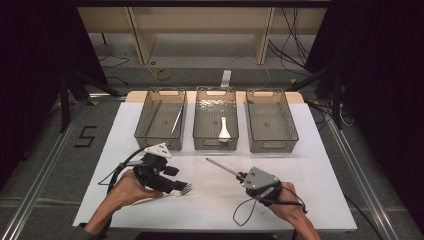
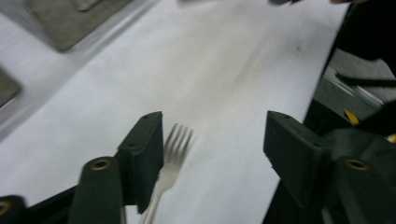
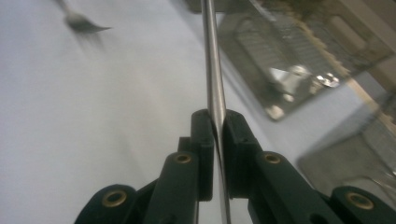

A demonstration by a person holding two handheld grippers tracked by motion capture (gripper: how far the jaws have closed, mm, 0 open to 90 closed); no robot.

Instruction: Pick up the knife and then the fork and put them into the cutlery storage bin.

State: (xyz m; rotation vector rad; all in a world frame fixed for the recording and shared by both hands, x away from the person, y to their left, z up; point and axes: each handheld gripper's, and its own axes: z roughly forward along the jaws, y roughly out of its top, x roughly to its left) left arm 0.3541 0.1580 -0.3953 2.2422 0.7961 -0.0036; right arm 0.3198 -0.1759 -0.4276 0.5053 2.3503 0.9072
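A metal fork lies on the white table, tines pointing right. My left gripper stands over it with its jaws wide apart. In the left gripper view the fork rests just inside one jaw and neither pad presses on it; the left gripper is open. My right gripper is shut on a thin metal rod that points up and left toward the bins. In the right gripper view the rod runs straight up out of the closed right gripper, and the fork shows blurred at top left.
Three clear bins stand in a row at the back of the table. The left bin holds a thin metal stick, the middle bin holds a white spoon, and the right bin looks empty. Cables trail from both grippers.
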